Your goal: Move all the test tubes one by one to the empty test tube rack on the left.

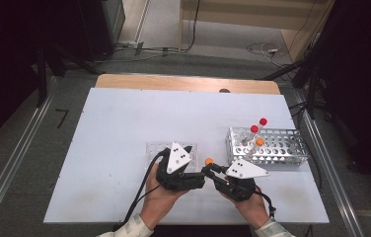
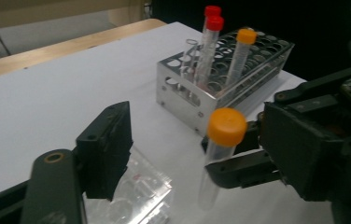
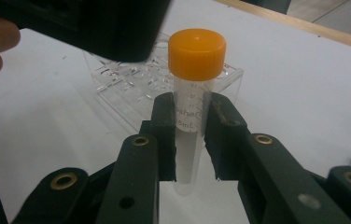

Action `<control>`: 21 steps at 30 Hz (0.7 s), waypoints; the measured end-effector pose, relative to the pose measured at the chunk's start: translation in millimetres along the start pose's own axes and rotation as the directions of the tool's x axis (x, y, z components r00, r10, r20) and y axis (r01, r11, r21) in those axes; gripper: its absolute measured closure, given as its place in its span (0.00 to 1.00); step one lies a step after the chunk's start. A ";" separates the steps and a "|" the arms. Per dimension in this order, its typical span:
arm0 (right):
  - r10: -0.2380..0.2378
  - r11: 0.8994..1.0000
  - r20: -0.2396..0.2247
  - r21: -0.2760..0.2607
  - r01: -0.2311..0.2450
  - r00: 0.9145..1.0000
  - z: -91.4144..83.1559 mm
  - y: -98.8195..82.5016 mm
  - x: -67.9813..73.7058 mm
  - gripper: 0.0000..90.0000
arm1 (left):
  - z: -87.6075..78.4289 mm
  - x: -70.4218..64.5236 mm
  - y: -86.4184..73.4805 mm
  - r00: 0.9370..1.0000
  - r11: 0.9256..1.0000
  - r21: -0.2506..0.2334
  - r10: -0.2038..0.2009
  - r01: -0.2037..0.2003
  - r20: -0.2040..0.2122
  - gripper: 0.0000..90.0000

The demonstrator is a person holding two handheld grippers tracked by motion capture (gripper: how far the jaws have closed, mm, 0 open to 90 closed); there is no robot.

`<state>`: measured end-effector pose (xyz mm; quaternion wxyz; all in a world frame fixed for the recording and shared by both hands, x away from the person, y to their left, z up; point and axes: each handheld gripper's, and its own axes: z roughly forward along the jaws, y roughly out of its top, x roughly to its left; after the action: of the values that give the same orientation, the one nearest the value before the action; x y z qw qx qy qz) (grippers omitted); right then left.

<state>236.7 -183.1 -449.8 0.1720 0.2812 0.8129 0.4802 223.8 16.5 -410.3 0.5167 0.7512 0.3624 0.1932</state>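
Note:
A clear tube with an orange cap (image 3: 196, 53) stands upright between the pads of my right gripper (image 3: 190, 112), which is shut on its middle. In the high view this tube (image 1: 208, 161) is just above the table's front centre, with the right gripper (image 1: 213, 170) coming in from the right. My left gripper (image 1: 199, 177) reaches in from the left. Its jaws stand apart on either side of the tube (image 2: 225, 128), and its left pad (image 2: 106, 149) is well clear of it.
A metal tube rack (image 1: 272, 148) at the right holds two red-capped tubes (image 2: 210, 28), an orange-capped one (image 2: 243, 39) and an uncapped one (image 2: 190, 56). A clear plastic rack (image 1: 156, 150) lies flat behind the left gripper. A white sheet (image 1: 124, 123) covers the table.

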 end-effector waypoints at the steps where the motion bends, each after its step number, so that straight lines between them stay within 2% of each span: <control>1: 0.001 1.000 -0.002 0.000 -0.001 1.000 0.0 0.0 0.2 0.80 | 1.7 -2.2 0.8 1.000 1.000 -0.001 0.006 -0.006 0.011 0.34; 3: 0.008 1.000 -0.008 -0.006 -0.008 1.000 -0.7 -0.1 -0.9 0.80 | 5.3 -5.6 1.8 0.999 0.999 0.002 0.033 -0.033 0.014 0.42; 4: 0.008 1.000 -0.008 -0.006 -0.008 1.000 -0.7 -0.1 -0.9 0.80 | 6.9 -6.4 2.3 0.999 0.999 0.004 0.034 -0.034 0.020 0.42; 6: 0.009 1.000 -0.003 -0.011 -0.009 1.000 -2.5 -0.3 -1.2 0.80 | 9.6 -7.7 1.8 0.998 0.999 0.008 0.048 -0.048 0.028 0.50; 8: 0.007 1.000 -0.005 -0.013 -0.007 1.000 -3.2 -0.1 -0.9 0.80 | 11.6 -8.5 0.6 0.997 0.998 0.019 0.060 -0.060 0.042 0.53; 10: 0.005 1.000 -0.010 -0.015 -0.005 1.000 -3.2 0.0 0.0 0.80 | 12.7 -8.7 -0.1 0.997 0.997 0.019 0.073 -0.074 0.037 0.58; 15: 0.000 1.000 -0.006 -0.012 0.000 1.000 -3.0 -0.5 1.3 0.80 | 15.5 -8.0 -2.3 0.995 0.996 0.036 0.074 -0.076 0.065 0.71; 18: 0.006 1.000 -0.010 -0.015 -0.006 1.000 -2.8 -0.5 0.3 0.80 | 17.2 -8.2 -4.3 0.995 0.996 0.042 0.077 -0.080 0.064 0.74; 21: 0.007 1.000 -0.011 -0.004 -0.007 1.000 -1.8 -2.2 -0.2 0.80 | 18.1 -6.1 -6.1 0.996 0.997 0.040 0.063 -0.066 0.067 0.77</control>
<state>235.2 -185.3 -450.8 0.1662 0.2809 0.8120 0.4838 229.7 1.6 -422.5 0.5060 0.7791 0.3248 0.1775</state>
